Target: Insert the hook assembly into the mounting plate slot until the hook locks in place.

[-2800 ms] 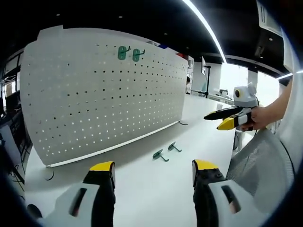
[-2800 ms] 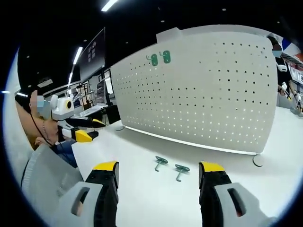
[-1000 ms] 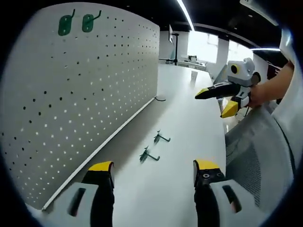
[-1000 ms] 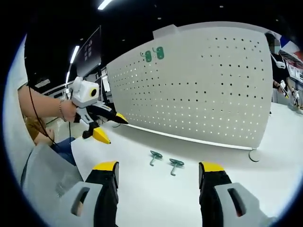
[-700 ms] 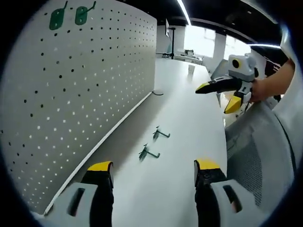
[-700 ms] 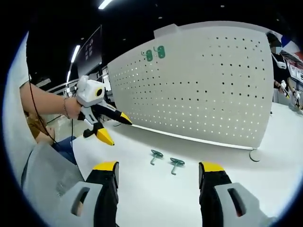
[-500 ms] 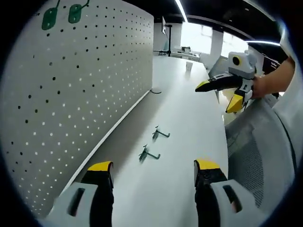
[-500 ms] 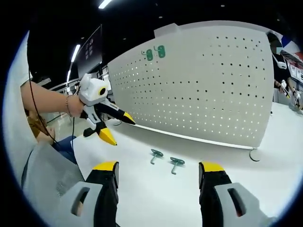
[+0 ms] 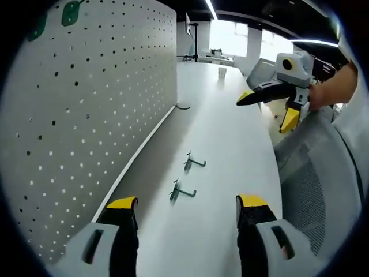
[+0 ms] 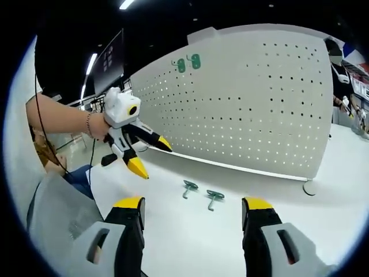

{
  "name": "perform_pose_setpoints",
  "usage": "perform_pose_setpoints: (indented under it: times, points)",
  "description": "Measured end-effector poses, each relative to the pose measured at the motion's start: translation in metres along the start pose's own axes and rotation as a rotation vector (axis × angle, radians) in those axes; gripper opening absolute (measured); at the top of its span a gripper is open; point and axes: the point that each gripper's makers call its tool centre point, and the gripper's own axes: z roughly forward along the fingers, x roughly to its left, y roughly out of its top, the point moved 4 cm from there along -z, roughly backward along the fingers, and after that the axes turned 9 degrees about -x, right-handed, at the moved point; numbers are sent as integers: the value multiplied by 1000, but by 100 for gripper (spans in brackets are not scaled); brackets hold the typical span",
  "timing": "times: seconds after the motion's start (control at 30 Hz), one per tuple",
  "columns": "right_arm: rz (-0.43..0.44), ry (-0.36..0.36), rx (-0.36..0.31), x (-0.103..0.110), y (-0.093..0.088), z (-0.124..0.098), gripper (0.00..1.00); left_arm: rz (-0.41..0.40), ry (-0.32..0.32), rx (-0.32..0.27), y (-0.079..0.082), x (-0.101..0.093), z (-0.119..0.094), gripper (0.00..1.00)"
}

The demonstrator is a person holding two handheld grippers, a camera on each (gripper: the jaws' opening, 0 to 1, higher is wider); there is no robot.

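On white table (image 9: 230, 150): 2 hooks (image 10: 199, 192), pegboard (image 10: 259, 109).

matt white perforated panel (image 10: 259, 109), smooth pale tabletop (image 9: 230, 133), 2 green metal hooks (image 10: 199, 195).

Mounted green hooks (image 9: 70, 11) edge-cropped, unclear

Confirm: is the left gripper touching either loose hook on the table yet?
Apart. In the right gripper view the left gripper hangs open above the table, bare tabletop between its tips and the two loose hooks.
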Motion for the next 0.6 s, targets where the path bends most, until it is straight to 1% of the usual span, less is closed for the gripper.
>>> perform_pose_setpoints:
  times: [0.2, 0.6]
  points:
    - [21, -7, 10, -2, -2, -1, 67, 14, -22, 17, 1, 1, 7, 72]
    - [26, -2, 26, -1, -4, -2, 68, 33, -60, 45, 1, 3, 21, 72]
